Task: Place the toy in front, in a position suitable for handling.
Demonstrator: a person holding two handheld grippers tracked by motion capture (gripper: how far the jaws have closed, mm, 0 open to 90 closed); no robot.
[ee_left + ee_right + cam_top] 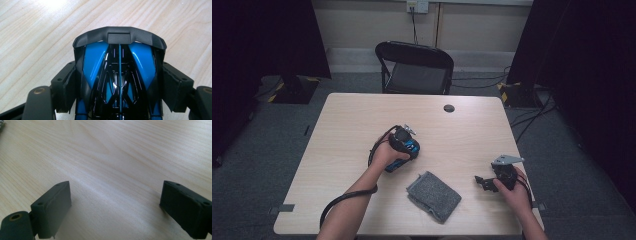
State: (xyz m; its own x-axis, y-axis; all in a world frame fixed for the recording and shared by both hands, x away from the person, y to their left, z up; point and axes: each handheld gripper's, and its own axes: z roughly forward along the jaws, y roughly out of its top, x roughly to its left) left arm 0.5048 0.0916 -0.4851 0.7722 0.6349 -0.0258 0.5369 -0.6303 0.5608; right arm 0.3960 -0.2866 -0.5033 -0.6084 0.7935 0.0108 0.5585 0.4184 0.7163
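The left gripper [404,145], at the middle of the high view, is clamped on a blue and black toy car [119,75], its pads pressing both sides above the wooden table [462,125]. The right gripper [484,182], at lower right, has its jaws spread over bare wood. A grey cloth [433,196] lies between them, near the bottom edge.

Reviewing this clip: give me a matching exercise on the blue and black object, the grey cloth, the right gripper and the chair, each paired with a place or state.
Things:
1. blue and black object
2. grey cloth
3. right gripper
4. chair

Places or states:
A. jaws open over bare table
B. clamped between the left gripper's jaws
C. beyond the table's far edge
D. lying flat near the table's front edge

Pairs: 1-B, 2-D, 3-A, 4-C
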